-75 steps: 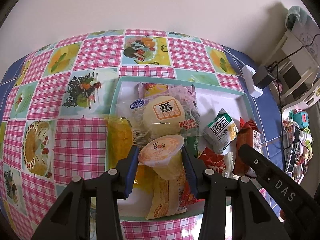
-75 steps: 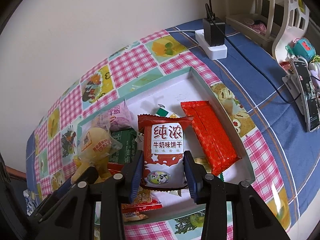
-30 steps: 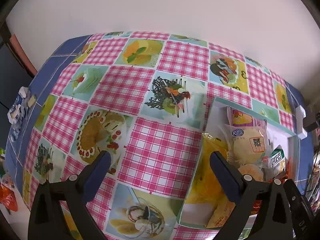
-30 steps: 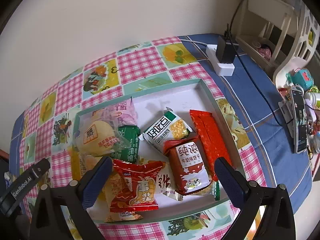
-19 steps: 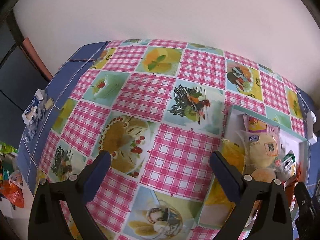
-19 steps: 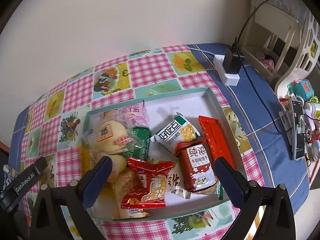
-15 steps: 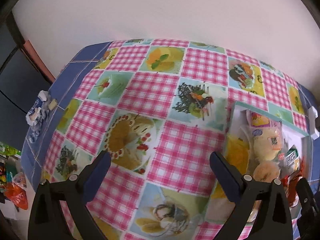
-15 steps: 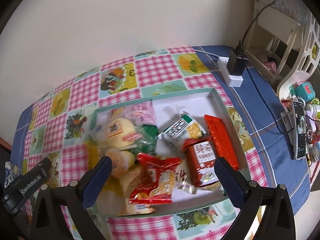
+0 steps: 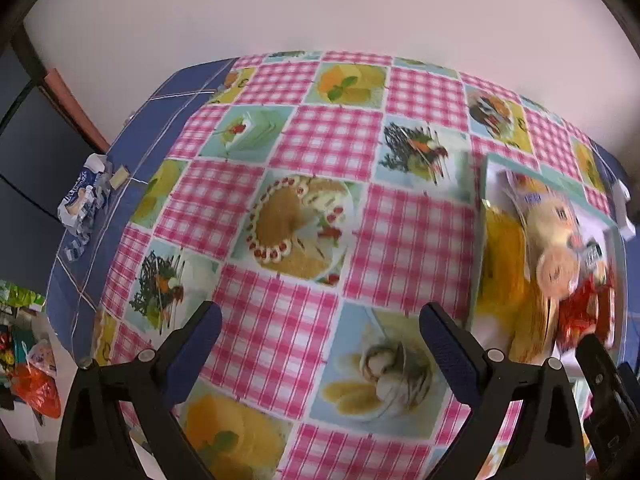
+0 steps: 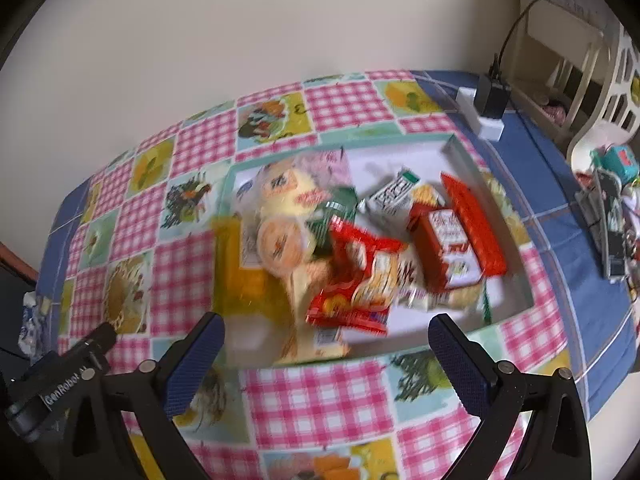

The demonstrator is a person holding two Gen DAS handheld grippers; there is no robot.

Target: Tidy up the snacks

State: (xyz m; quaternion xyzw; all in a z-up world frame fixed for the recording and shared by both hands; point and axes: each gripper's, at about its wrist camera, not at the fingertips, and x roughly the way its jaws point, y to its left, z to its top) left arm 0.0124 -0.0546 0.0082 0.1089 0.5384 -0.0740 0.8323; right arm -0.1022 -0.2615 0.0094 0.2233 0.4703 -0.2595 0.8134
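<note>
Snack packets lie heaped in a shallow white tray with a pale green rim [image 10: 468, 160], which rests on a table covered by a pink-gingham cloth printed with dessert pictures [image 9: 304, 216]. Right wrist view: a round orange-lidded jelly cup [image 10: 280, 246] sits left of centre in the tray, touching a pale bun in clear wrap [image 10: 286, 192] behind it; a red crinkled snack bag [image 10: 360, 280] overlaps the middle of the heap; a red milk-biscuit pack [image 10: 448, 248] lies to its right, with a long red wafer bar [image 10: 474, 226] alongside its right edge and a white-and-green packet [image 10: 394, 194] behind it. A yellow transparent packet [image 10: 236, 268] lies along the left wall of the tray. Motion blur softens all labels.

Right gripper [image 10: 326, 354] hangs above the near rim of the tray, its blue-padded jaws spread wide and holding nothing. Left gripper [image 9: 320, 344] hangs over bare cloth to the left of the tray, jaws likewise spread wide and empty; in its view the tray appears at the right edge, with the jelly cup [image 9: 558, 270] visible.

A white power strip with a black adapter [image 10: 490, 114] lies on blue cloth beyond the tray's far right corner. A crumpled blue-and-white wrapper [image 9: 82, 204] lies near the table's left edge.
</note>
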